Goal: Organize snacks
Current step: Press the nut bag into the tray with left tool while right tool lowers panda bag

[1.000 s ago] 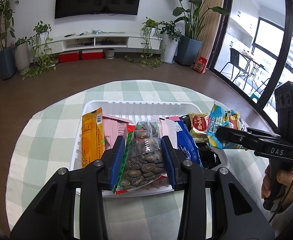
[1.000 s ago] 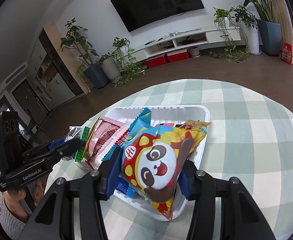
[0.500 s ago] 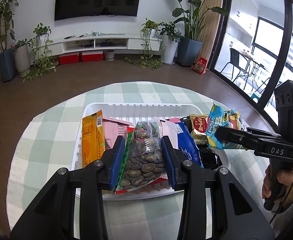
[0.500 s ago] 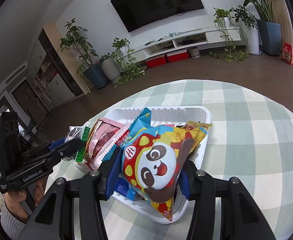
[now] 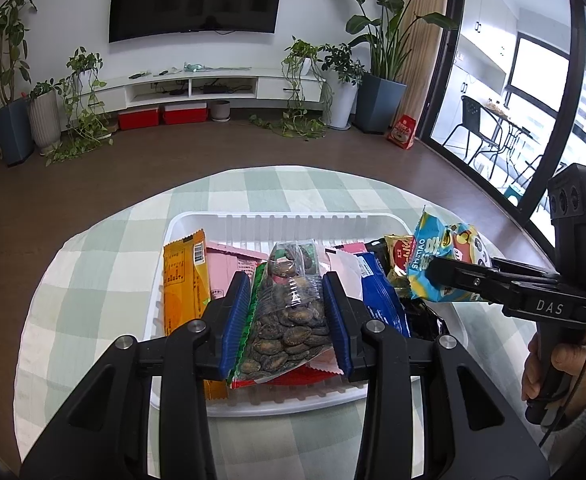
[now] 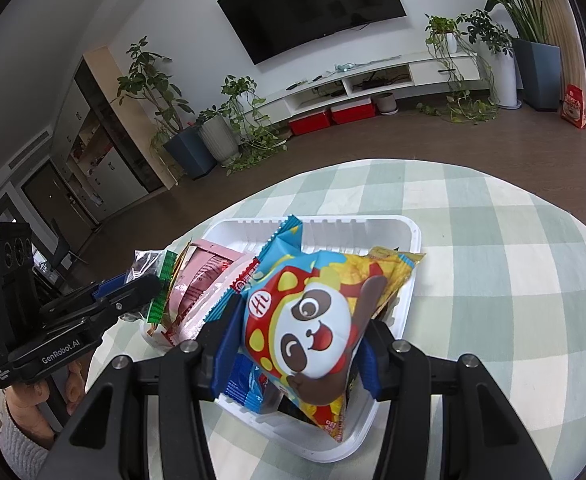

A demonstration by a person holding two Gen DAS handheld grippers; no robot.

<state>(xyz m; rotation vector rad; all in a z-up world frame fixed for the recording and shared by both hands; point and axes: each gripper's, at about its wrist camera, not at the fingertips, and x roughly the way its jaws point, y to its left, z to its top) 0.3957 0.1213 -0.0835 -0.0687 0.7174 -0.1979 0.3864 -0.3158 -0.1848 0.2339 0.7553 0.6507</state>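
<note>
— Jaws of the left gripper [image 5: 287,320] clamped on a clear bag of seeds [image 5: 291,312], blue pads pressing both sides. Bag held upright over the near half of the white tray [image 5: 253,220].

— And on the right?

— Jaws of the right gripper [image 6: 299,344] clenched on a puffy panda snack bag [image 6: 317,328], tilted, hanging over the tray's right corner. Both bags lifted clear of the pile, by the look of it.

— Rest of the snacks?

— Standing or leaning inside the tray on the checked worktop [image 5: 105,272]: an orange packet [image 5: 183,280] at the left, a pink packet [image 5: 229,268] beside it, a blue packet [image 5: 377,300] to the right, a small yellow-red packet [image 5: 399,260] behind that.

— Risks from here?

— Several, as a guess. Panda bag full of air, so likely to squirm out of the pads if squeezed off-centre or swung quickly. Seed bag slick and loose-filled; weight could shift downward and pull the film through the grip. Both grippers close over one crowded tray, so could knock each other or tip the leaning packets over the rim.

— Anything about the tray itself?

— Light plastic, probably easy to shove across the cloth if a bag gets pushed down hard against the pile.
</note>
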